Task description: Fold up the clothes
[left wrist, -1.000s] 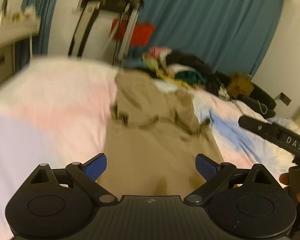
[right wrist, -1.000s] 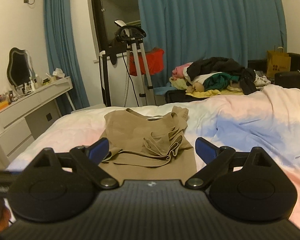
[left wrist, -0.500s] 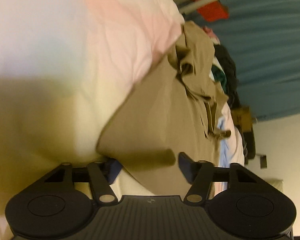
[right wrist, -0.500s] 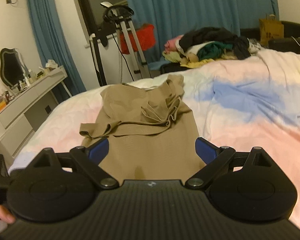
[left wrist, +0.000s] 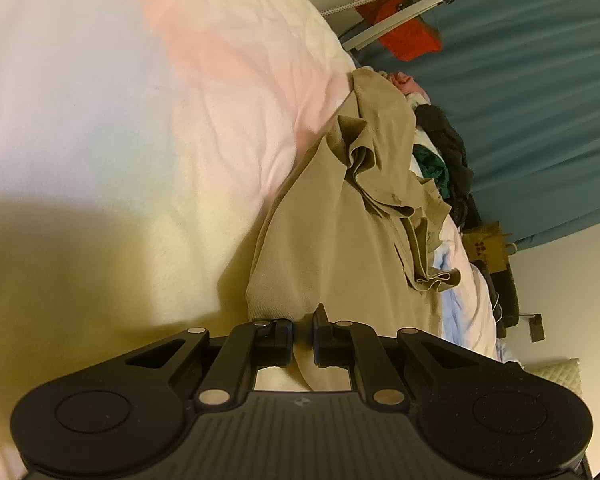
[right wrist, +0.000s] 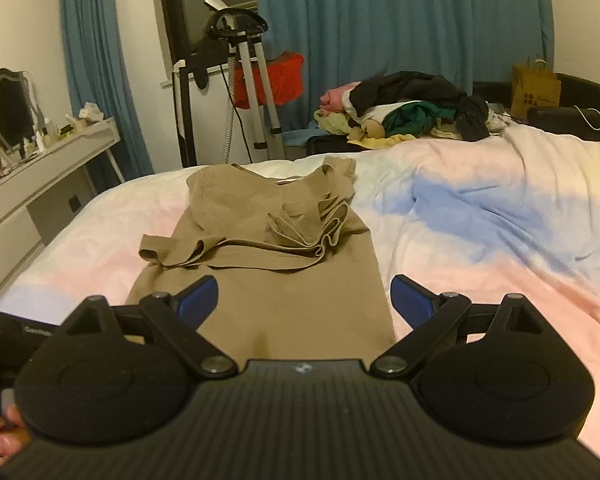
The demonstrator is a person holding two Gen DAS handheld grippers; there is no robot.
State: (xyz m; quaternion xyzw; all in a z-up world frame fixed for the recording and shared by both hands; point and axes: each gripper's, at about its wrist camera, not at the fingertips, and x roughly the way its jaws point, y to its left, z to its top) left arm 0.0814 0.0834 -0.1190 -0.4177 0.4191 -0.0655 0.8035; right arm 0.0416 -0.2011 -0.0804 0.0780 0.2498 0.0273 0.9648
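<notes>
Your left claw [left wrist: 303, 334] pinches the tan garment's [left wrist: 340, 248] near corner on the bed [left wrist: 100, 120]; your right claw [right wrist: 304, 298] hovers spread apart.

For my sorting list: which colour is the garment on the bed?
The garment is plain tan, best seen in the right wrist view.

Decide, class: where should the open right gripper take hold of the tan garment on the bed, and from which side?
Grip the near right hem corner of the tan garment, coming from the near edge. That hem lies flat and single-layered below the right gripper, and the left gripper already pinches the hem's other corner.
</notes>
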